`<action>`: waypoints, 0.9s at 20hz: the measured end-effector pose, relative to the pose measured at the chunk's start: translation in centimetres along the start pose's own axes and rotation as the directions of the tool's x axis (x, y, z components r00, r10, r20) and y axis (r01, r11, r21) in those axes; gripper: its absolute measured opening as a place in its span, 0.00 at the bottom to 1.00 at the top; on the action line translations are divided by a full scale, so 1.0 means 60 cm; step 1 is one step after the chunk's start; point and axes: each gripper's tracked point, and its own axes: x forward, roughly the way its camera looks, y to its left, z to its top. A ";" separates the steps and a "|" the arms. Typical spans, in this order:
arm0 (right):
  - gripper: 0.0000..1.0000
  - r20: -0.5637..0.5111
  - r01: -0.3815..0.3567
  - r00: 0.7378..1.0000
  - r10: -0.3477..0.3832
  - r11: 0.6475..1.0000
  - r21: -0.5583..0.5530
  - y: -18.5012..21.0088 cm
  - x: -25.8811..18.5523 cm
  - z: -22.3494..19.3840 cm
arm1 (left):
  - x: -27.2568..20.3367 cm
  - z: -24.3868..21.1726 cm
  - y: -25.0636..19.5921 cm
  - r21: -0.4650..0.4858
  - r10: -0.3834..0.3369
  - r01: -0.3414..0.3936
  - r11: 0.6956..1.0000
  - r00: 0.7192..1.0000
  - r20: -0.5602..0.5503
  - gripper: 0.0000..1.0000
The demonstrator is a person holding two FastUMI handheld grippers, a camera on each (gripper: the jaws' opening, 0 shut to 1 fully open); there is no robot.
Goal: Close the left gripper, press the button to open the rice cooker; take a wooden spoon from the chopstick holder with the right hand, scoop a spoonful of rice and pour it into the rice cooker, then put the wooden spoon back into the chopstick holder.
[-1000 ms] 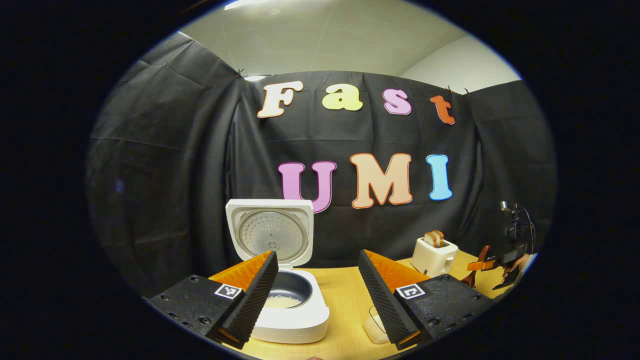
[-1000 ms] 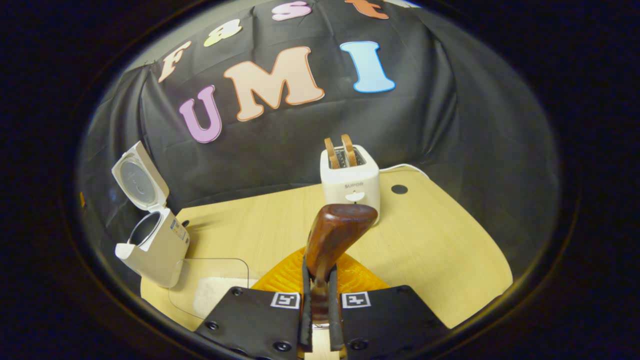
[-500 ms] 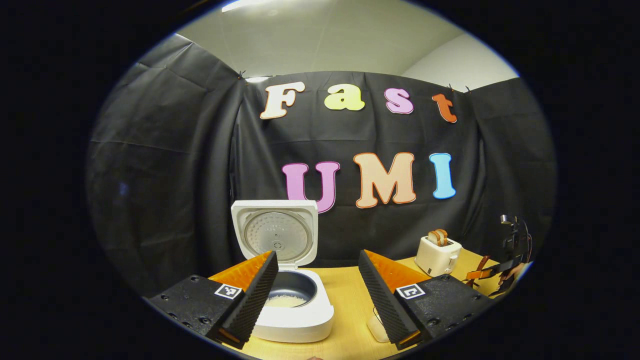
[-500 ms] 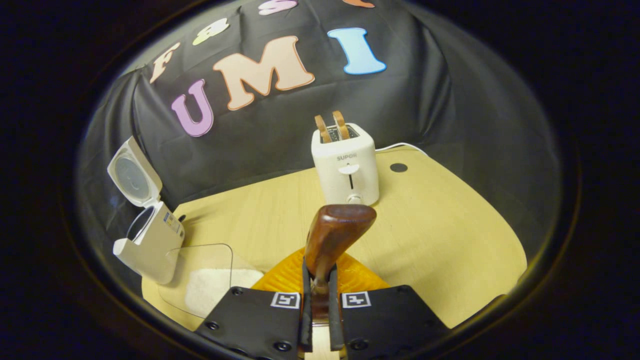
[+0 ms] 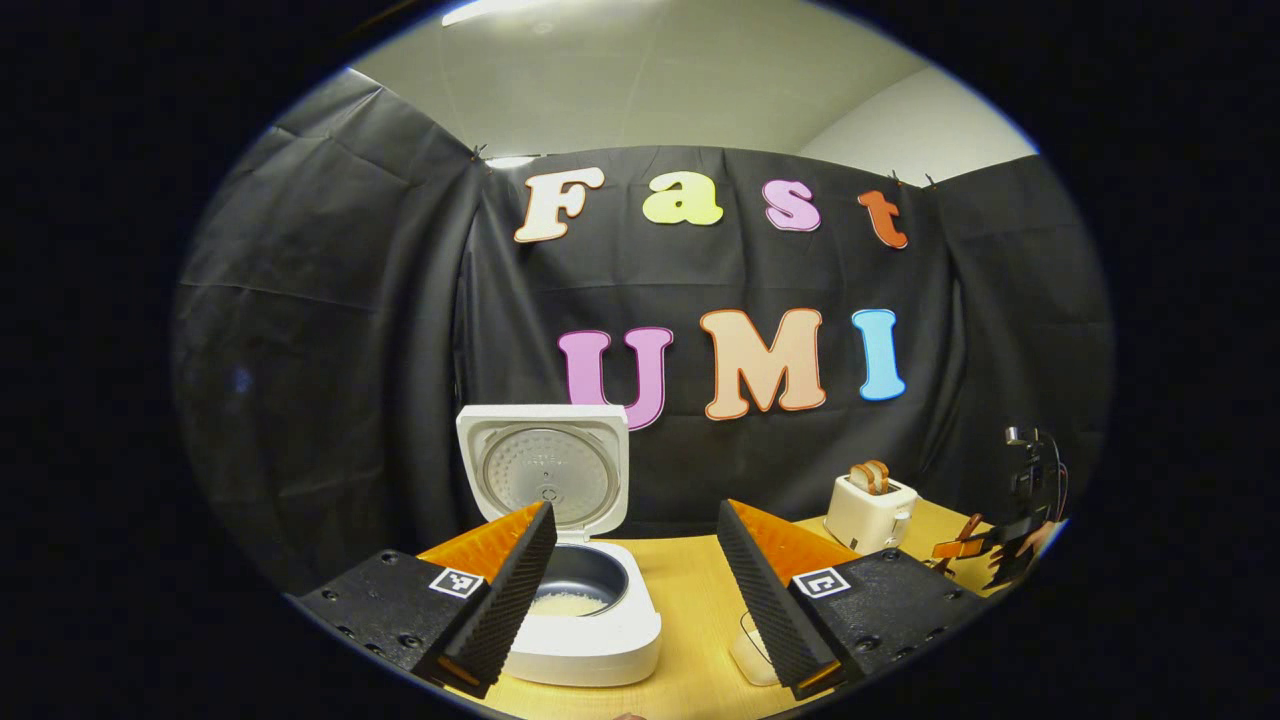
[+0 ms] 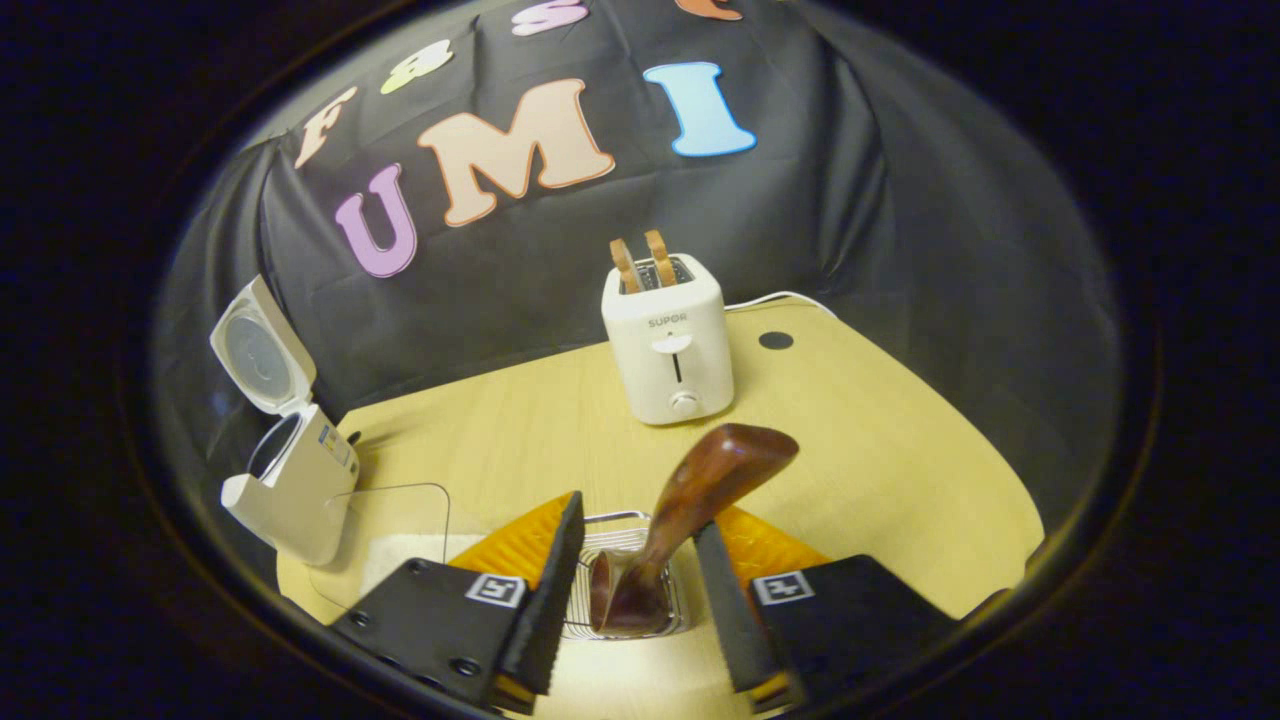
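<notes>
In the right gripper view my right gripper (image 6: pixel 630 590) is open, and the wooden spoon (image 6: pixel 690 500) stands free between its fingers, bowl end down in the wire chopstick holder (image 6: pixel 600 535), handle leaning up to the right. The white rice cooker (image 6: pixel 290 480) stands at the left with its lid up. In the left gripper view my left gripper (image 5: pixel 635 590) hangs open in front of the rice cooker (image 5: pixel 580 640), whose dark pot holds some white rice (image 5: pixel 562 603). The right gripper (image 5: pixel 985 548) and the hand holding it show far right.
A white toaster (image 6: pixel 668 345) with two bread slices stands at the back of the wooden table (image 6: pixel 880 470). A clear container of rice (image 6: pixel 400 540) lies beside the cooker. A white cable and a dark round hole sit behind the toaster.
My right gripper has opened and let go of the wooden spoon, which now rests in the chopstick holder, leaning right. The left gripper has barely moved.
</notes>
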 end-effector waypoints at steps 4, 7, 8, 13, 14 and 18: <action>0.99 0.071 0.071 0.995 -0.067 0.996 -0.058 -0.028 -0.034 0.033 | -0.002 -0.002 0.006 -0.012 0.006 -0.006 1.000 1.000 0.000 0.94; 1.00 0.125 0.096 0.988 -0.088 0.993 -0.065 -0.034 -0.062 0.065 | 0.002 0.000 0.008 -0.019 0.009 -0.009 1.000 1.000 0.001 0.96; 1.00 0.146 0.104 0.985 -0.094 0.992 -0.066 -0.036 -0.072 0.079 | 0.003 -0.001 0.009 -0.022 0.008 -0.008 1.000 1.000 0.000 0.95; 1.00 0.225 0.097 0.971 -0.085 0.994 -0.043 -0.026 -0.121 0.140 | 0.022 -0.002 0.017 -0.051 0.000 -0.001 0.999 1.000 -0.013 0.94; 1.00 0.236 0.085 0.969 -0.075 0.996 -0.035 -0.020 -0.130 0.149 | 0.027 -0.001 0.022 -0.064 0.000 -0.001 0.998 1.000 -0.018 0.95; 1.00 0.279 0.075 0.959 -0.059 0.996 -0.047 -0.005 -0.156 0.180 | 0.064 0.013 0.063 -0.067 0.035 -0.036 0.997 0.999 -0.021 0.96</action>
